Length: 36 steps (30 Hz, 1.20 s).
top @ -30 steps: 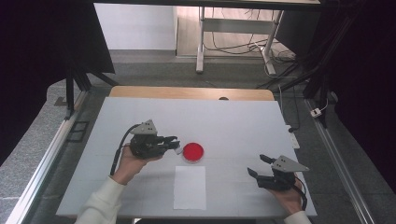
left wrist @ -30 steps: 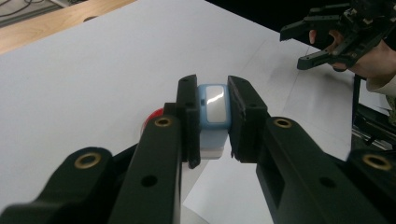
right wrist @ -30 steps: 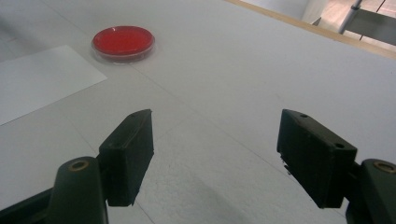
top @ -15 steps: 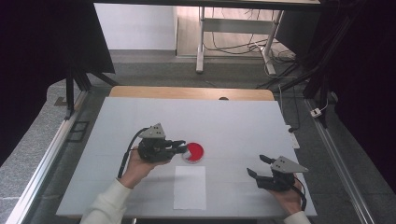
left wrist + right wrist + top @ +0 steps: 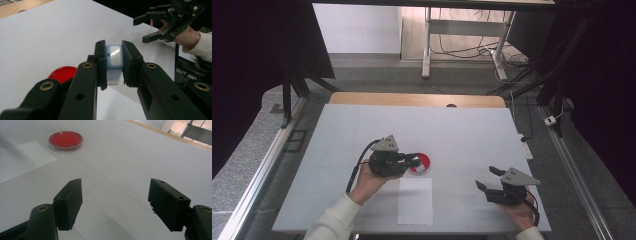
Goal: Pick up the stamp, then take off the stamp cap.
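The left gripper [image 5: 113, 62] is closed on a small blue block [image 5: 113, 63], holding it above the table [image 5: 472, 125], next to the red dish [image 5: 419, 162]. The right gripper [image 5: 488, 179] is wide open and holds nothing, well apart from the dish, beside the paper [image 5: 415, 200].

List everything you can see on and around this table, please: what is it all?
Small block: one, light blue with a white lower part, clamped between the left gripper's jaws.
Round dish: one, red, on the table, partly under the left gripper in the high view.
Paper sheet: one, white, flat on the near side of the table.
Table: one, white top with a wooden far edge.
Metal frame legs and cables: several, on the floor beyond the table.
Left gripper: one, black, shut on the block.
Right gripper: one, black, jaws wide apart, holding nothing, near the table's right front.
Hands: two, white sleeves.
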{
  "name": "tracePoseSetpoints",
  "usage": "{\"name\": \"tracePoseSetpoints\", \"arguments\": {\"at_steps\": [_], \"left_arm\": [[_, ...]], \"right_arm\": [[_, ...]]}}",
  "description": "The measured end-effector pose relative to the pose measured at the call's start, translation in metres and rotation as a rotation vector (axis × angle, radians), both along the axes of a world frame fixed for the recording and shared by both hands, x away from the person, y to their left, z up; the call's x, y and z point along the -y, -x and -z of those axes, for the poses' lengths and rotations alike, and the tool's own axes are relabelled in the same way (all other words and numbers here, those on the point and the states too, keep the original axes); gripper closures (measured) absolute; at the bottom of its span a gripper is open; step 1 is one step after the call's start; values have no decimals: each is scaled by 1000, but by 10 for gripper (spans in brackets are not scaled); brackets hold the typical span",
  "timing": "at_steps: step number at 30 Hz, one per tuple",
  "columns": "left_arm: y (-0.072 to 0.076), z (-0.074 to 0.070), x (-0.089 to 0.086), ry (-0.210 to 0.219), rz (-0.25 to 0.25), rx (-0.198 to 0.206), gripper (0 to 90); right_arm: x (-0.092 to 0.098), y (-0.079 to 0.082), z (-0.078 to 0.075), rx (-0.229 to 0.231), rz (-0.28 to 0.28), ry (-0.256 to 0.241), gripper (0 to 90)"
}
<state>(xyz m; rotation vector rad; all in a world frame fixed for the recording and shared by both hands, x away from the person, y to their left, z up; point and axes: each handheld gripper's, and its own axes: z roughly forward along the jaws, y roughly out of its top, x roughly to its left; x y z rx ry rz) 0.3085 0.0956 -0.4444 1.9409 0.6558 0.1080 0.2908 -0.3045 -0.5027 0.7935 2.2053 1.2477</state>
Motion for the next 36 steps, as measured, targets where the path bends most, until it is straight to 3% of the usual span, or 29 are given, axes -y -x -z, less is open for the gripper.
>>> {"name": "tracePoseSetpoints", "arguments": {"at_steps": [17, 36], "left_arm": [[-1, 3, 2, -4, -7, -5, 750], [-2, 6, 6, -8, 0, -8, 749]], "right_arm": [[-7, 0, -1, 10, -2, -8, 273], [-35, -4, -8, 35, 3, -42, 288]]}}
